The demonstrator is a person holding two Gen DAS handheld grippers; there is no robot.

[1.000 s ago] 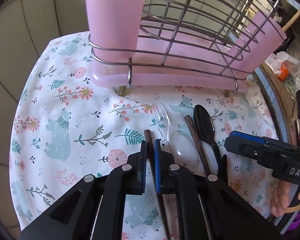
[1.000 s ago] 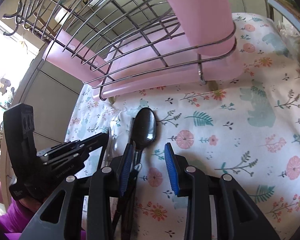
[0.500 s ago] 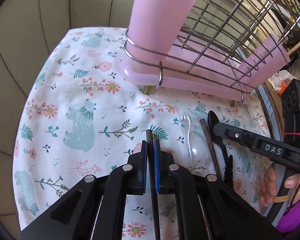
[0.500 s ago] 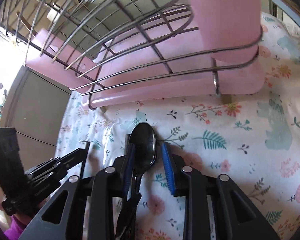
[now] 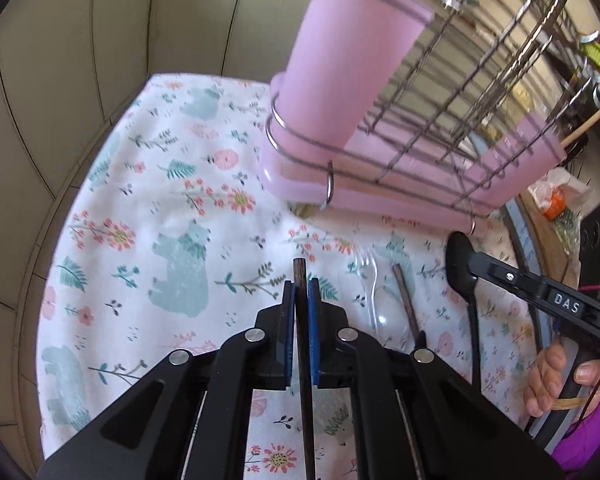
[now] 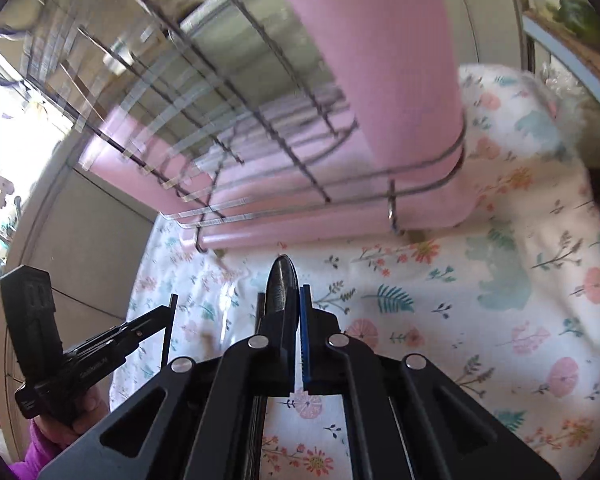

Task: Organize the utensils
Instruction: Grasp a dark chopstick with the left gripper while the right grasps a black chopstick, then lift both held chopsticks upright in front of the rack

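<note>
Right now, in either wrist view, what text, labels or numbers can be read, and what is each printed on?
"DAS": white letters on the body of the right gripper, seen in the left wrist view.
Embossed line on the body of the left gripper, seen in the right wrist view: too small and blurred to read.
No other text is legible.

The left gripper, black with blue pads, points forward and slightly down, its jaws pressed together on a thin dark wooden chopstick that runs lengthwise between the pads, its tip poking out just past them. The right gripper, of the same build, has its jaws drawn close around a black plastic spoon, whose bowl stands on edge beyond the fingertips. In the left wrist view the right gripper reaches in from the right side, held by a bare hand wrapped round its grip. In the right wrist view the left gripper enters from the near left, gripped by the other hand.
</note>
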